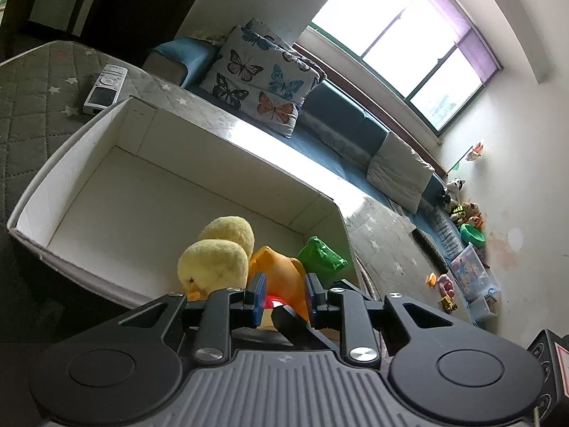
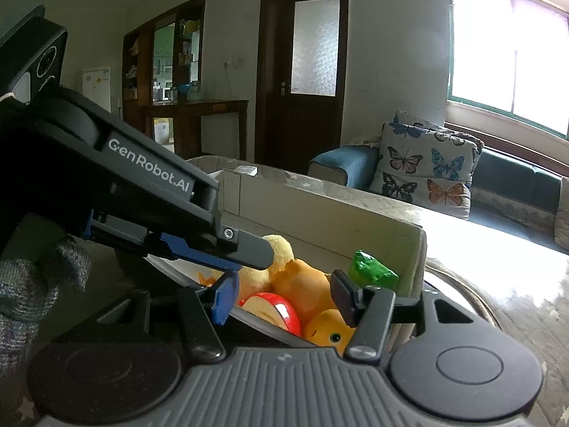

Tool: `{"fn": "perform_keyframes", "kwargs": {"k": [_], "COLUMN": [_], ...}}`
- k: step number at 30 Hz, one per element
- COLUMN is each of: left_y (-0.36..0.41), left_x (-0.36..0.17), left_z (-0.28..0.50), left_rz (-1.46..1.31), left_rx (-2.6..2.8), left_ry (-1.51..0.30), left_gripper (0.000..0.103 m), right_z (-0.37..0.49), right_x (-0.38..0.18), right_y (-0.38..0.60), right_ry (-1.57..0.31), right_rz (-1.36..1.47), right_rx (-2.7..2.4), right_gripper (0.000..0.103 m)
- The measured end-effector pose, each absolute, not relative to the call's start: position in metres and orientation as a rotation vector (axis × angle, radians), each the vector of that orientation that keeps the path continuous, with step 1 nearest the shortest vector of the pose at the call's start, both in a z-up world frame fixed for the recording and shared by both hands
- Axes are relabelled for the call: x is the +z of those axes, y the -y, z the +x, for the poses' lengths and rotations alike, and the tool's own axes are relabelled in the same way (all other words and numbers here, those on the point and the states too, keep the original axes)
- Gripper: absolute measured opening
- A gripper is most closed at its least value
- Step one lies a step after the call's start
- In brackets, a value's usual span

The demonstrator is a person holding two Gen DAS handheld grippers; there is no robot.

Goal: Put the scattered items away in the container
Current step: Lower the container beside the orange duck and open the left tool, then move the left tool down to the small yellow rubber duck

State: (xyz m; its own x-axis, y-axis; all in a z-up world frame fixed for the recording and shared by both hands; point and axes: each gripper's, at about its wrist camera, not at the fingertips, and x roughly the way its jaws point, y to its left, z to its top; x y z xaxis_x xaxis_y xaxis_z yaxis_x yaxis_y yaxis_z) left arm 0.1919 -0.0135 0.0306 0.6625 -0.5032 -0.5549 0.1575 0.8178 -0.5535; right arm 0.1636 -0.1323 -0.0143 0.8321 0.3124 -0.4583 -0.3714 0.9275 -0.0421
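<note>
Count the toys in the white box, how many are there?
4 I can see: a yellow duck, an orange plush beside it, a green toy in the corner, and a red apple half in front. More may hide underneath.

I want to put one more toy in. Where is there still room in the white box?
The white box has a bare floor along its far wall and left side. The near right corner is crowded: the yellow plush duck, orange toy and green toy are piled there, with the left tool right above them.
</note>
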Motion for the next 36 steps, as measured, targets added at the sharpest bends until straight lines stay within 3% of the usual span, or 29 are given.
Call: {"fn": "perform_keyframes", "kwargs": {"k": [8,10,23,25,36], "left_y": [0.013,0.011,0.003,0.002,-0.005], "left_x": [0.037,0.037,0.022,0.020,0.005], "left_z": [0.170,0.163,0.126,0.121,0.096], "left_rz": [-0.482,-0.481,-0.499,-0.499,-0.503], "left_rx": [-0.390,-0.386,-0.347,-0.340,-0.280], "left_ry": [-0.745,-0.744,-0.794,-0.801,-0.834], "left_gripper": [0.025,0.025,0.027,0.027,0.027], "right_z": [0.139,0.131,0.087,0.083,0.064], "right_x": [-0.008,-0.007,-0.017,-0.019,-0.030], "right_y": [0.138,0.140,0.141,0.141,0.138], "right_ry": [-0.452,-0.451,-0.494,-0.506,-0.555], "right_rz": [-0.123,-0.122,-0.141,-0.135,-0.108], "right_rx": [0.353,0.349,0.360,0.364,0.370], "right_gripper": [0.059,0.066,0.075,0.080,0.083]}}
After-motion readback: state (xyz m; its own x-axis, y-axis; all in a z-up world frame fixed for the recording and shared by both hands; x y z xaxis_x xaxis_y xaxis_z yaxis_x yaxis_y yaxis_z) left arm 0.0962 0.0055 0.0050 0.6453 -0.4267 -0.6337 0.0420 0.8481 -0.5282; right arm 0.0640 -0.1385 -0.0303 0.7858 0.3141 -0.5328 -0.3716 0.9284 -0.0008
